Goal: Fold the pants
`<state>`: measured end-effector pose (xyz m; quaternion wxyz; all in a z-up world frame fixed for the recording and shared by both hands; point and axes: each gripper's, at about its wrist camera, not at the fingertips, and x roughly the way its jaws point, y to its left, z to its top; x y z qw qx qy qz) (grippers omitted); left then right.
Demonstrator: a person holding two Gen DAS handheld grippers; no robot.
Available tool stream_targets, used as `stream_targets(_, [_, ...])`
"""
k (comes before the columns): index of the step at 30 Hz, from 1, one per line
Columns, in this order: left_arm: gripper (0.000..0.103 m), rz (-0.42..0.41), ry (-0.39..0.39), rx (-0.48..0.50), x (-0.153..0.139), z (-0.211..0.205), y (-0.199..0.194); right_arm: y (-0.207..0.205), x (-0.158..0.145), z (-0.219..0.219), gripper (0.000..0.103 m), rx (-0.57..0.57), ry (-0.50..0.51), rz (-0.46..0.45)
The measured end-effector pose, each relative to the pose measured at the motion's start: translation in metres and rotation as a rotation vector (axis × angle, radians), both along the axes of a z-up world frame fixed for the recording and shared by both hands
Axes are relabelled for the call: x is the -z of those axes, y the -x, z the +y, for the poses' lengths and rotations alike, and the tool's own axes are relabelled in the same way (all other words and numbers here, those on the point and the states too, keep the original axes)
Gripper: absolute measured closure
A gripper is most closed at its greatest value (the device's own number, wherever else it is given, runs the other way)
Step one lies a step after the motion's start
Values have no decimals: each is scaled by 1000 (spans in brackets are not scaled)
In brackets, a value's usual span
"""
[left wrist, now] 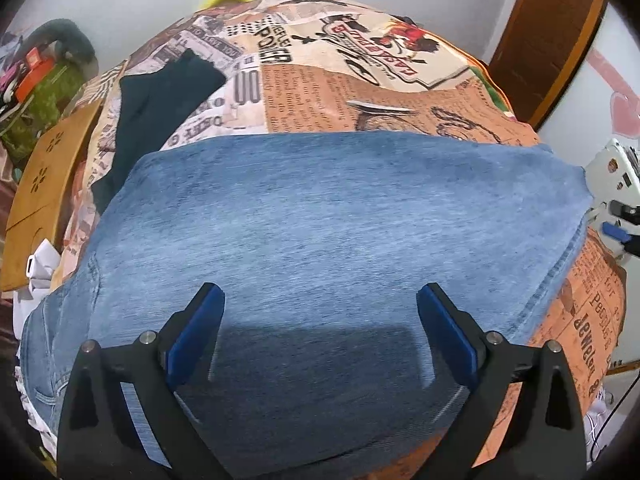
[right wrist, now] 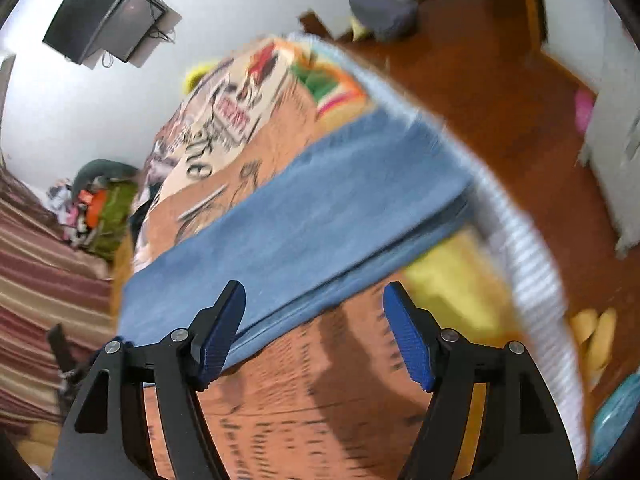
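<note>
Light blue denim pants (left wrist: pixel 320 216) lie folded flat on a bed with a newspaper-print cover (left wrist: pixel 320 96). My left gripper (left wrist: pixel 320 300) is open and empty, hovering just above the near part of the denim. In the right wrist view the pants (right wrist: pixel 304 216) appear as a long folded blue band across the cover (right wrist: pixel 304 384). My right gripper (right wrist: pixel 314 304) is open and empty above the pants' near edge; this view is motion-blurred. The other gripper (left wrist: pixel 618 216) shows at the right edge of the left wrist view.
A dark garment (left wrist: pixel 160 112) lies on the bed's far left. A wooden board (left wrist: pixel 44 184) and clutter (left wrist: pixel 44 92) stand left of the bed. A striped sheet edge (right wrist: pixel 516 248) borders the wooden floor (right wrist: pixel 480 92). A wall screen (right wrist: pixel 108 12) hangs up left.
</note>
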<state>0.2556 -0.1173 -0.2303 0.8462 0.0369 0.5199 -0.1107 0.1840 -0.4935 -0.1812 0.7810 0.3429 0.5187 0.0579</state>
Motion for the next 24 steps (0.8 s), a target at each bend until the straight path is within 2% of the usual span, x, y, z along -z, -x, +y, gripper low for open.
stream_targets(9, [0, -20, -42, 126, 5, -39, 5, -20, 26, -14, 35, 126, -40, 43])
stream_targets(11, [0, -23, -45, 136, 6, -45, 4, -21, 24, -23, 40, 155, -19, 33])
stream_targets(13, [0, -22, -46, 137, 8, -49, 3, -26, 27, -30, 51, 195, 2, 31])
stream_targets(17, [0, -23, -51, 142, 9, -53, 1, -36, 26, -44, 66, 235, 34, 21])
stream_targets(20, [0, -25, -50, 139, 9, -54, 1, -42, 20, -53, 80, 250, 68, -8])
stream_targets(21, [0, -24, -47, 138, 9, -53, 1, -43, 18, -55, 88, 248, 71, -18])
stream_targets(24, [0, -21, -36, 132, 7, -51, 0, -45, 7, -53, 93, 223, 100, -73])
